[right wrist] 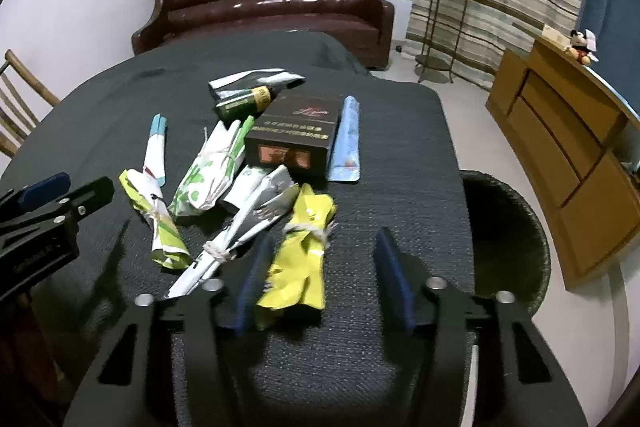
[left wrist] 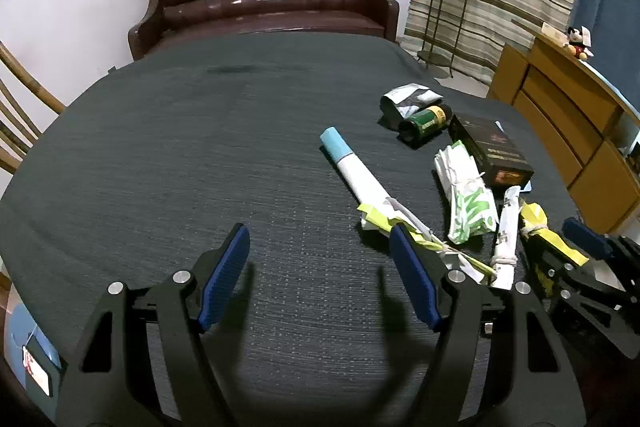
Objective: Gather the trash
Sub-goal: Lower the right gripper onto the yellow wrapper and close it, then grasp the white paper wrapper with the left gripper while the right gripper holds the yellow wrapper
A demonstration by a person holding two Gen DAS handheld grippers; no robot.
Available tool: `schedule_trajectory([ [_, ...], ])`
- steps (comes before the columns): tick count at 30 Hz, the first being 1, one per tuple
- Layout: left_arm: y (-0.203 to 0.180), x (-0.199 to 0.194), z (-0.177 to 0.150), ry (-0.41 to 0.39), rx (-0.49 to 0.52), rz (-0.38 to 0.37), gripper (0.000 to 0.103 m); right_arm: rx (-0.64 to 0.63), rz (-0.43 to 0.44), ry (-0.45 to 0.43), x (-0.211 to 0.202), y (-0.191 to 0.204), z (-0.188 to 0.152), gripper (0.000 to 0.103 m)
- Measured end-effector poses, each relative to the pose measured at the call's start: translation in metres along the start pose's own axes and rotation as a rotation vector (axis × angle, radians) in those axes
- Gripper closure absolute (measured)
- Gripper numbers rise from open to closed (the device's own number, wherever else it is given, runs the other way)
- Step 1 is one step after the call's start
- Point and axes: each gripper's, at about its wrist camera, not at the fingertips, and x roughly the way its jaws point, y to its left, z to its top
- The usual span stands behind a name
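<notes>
While the right claw (right wrist: 320,275) hangs spread around the yellow wrapper (right wrist: 300,259) on the tabletop (right wrist: 400,155), center it, pinch at the string, then carry it to the bin (right wrist: 516,227); the left claw (left wrist: 320,267) gapes empty.

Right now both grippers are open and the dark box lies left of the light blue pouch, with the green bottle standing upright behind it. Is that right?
Not quite. The right wrist view shows the green bottle lying on its side, not upright. The rest holds: left gripper and right gripper are open, and the dark box lies left of the light blue pouch.

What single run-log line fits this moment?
left claw open, idle | right claw open around yellow wrapper | bin beside table
</notes>
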Motion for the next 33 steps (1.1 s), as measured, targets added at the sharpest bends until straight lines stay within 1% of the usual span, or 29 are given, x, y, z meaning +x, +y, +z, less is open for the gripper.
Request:
schedule_trajectory([
  [2, -0.002, 0.0, 0.0, 0.003, 0.002, -0.001, 0.032, -0.004, 0.017, 0.006, 0.001, 0.001, 0.0, 0.067],
  [3, -0.004, 0.0, 0.0, 0.005, 0.003, -0.002, 0.032, -0.004, 0.034, 0.013, 0.002, 0.0, 0.0, 0.076],
  [4, -0.005, 0.001, 0.001, 0.008, 0.003, -0.003, 0.032, -0.002, 0.041, 0.017, 0.003, 0.0, 0.0, 0.077],
  [12, -0.024, 0.001, 0.002, 0.025, 0.005, -0.034, 0.032, 0.009, 0.066, 0.0, -0.002, -0.008, -0.004, 0.078],
  [19, -0.05, 0.006, 0.003, 0.047, 0.019, -0.058, 0.031, 0.027, 0.085, -0.015, -0.005, -0.019, -0.007, 0.078],
  [23, -0.061, 0.013, 0.002, 0.067, 0.036, -0.057, 0.031, 0.049, 0.107, -0.017, -0.004, -0.026, -0.007, 0.078],
  [27, -0.062, 0.019, -0.002, 0.091, 0.055, -0.034, 0.031, 0.051, 0.117, -0.019, -0.004, -0.028, -0.008, 0.078],
  [30, -0.055, 0.018, -0.006, 0.103, 0.055, -0.027, 0.03, 0.051, 0.124, -0.021, -0.004, -0.029, -0.008, 0.078],
  [31, -0.052, 0.016, -0.007, 0.101, 0.054, -0.025, 0.028, 0.052, 0.126, -0.021, -0.004, -0.029, -0.008, 0.078],
  [33, -0.046, 0.012, -0.008, 0.093, 0.053, -0.01, 0.026, 0.051, 0.128, -0.021, -0.004, -0.03, -0.009, 0.078],
])
